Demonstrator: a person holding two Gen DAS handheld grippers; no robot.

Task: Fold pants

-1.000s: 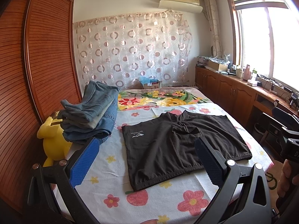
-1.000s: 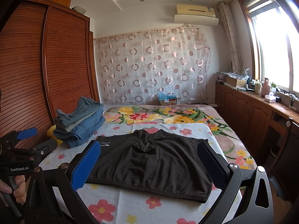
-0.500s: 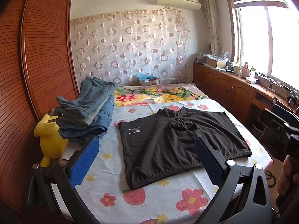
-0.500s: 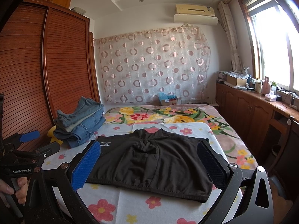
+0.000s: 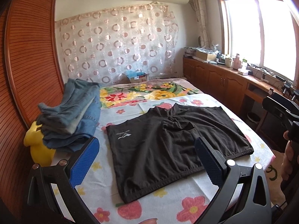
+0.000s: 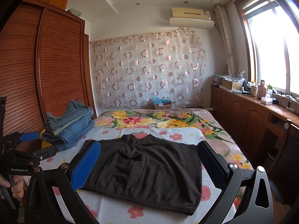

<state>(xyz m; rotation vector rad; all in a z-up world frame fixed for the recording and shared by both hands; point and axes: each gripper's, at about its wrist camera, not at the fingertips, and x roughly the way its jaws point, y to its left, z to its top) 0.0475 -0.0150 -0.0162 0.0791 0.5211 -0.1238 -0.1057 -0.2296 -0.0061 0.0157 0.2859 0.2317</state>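
Note:
Black shorts (image 5: 168, 145) lie flat on the flowered bed sheet (image 5: 168, 211), waistband toward me, with a small white logo at their left. They also show in the right wrist view (image 6: 149, 168). My left gripper (image 5: 147, 162) is open and empty, held above the near edge of the bed. My right gripper (image 6: 149, 162) is open and empty, held in front of the shorts. Neither touches the fabric.
A stack of folded blue jeans (image 5: 72, 115) sits at the bed's left, on a yellow plush toy (image 5: 37, 147). A wooden wardrobe (image 6: 46, 74) stands at the left. Wooden cabinets (image 6: 252, 115) with clutter run along the right under the window.
The left gripper has turned and shifted slightly, so the bed and shorts sit a little further left in its view. The right gripper has barely moved. Both stay open.

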